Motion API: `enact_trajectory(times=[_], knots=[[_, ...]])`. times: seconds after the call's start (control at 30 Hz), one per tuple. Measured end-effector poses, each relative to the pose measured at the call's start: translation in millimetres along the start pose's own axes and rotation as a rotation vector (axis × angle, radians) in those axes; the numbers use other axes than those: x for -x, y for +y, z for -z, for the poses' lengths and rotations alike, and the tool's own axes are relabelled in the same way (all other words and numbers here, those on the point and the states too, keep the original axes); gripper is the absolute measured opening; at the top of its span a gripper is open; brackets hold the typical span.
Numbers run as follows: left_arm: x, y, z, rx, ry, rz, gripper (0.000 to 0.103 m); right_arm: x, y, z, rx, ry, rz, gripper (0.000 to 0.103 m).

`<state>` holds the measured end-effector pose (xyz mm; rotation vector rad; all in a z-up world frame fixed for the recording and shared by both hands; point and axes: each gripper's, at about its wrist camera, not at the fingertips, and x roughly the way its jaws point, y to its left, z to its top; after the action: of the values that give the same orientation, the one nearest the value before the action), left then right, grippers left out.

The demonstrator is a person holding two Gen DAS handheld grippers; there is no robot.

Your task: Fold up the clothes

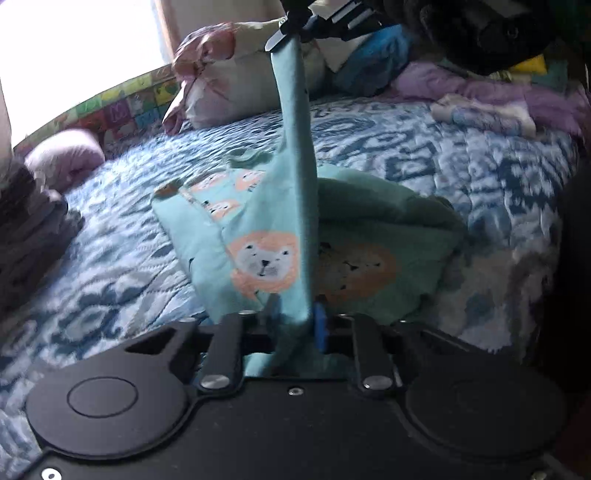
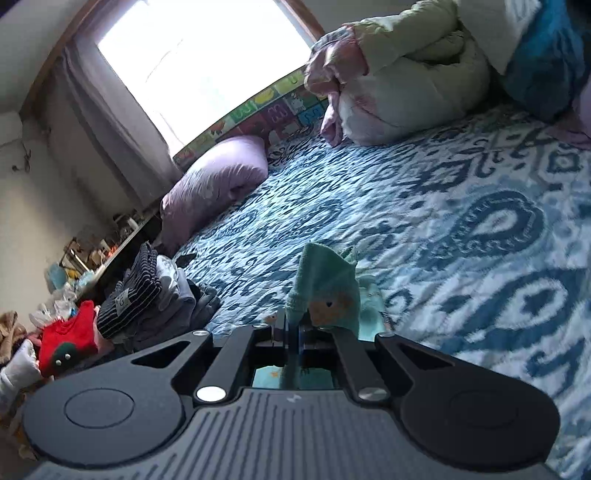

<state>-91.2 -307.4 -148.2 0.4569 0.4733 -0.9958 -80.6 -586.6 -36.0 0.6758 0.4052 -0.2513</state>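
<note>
A teal child's garment with orange lion faces hangs over the blue patterned bedspread, its lower part resting on the bed. My left gripper is shut on one edge of it near the camera. My right gripper shows at the top of the left wrist view, shut on the other end, with a taut strip of cloth stretched between the two. In the right wrist view my right gripper is shut on a bunched teal fold of the garment.
A stack of folded dark and striped clothes and a red item lie at the bed's left edge. Pillows and rolled bedding lie at the far side below the window. Purple and white clothes are piled at the right.
</note>
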Motion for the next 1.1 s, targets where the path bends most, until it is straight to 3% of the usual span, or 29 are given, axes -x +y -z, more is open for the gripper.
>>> enact_trajectory(times=[0.13, 0.47, 0.7, 1.1], knots=[[1, 19, 1, 0.178, 0.010, 0.106, 0.010, -29, 22, -2, 0.050, 0.038, 0.017, 0.007], [-1, 66, 15, 0.546, 0.010, 0.270, 0.008, -108, 70, -2, 0.197, 0.164, 0.080, 0.006], [-2, 84, 28, 0.732, 0.005, 0.333, 0.008, -164, 83, 9, 0.272, 0.277, 0.116, 0.006], [-2, 110, 44, 0.897, 0.014, 0.389, 0.008, -222, 82, 32, 0.302, 0.378, 0.149, 0.008]])
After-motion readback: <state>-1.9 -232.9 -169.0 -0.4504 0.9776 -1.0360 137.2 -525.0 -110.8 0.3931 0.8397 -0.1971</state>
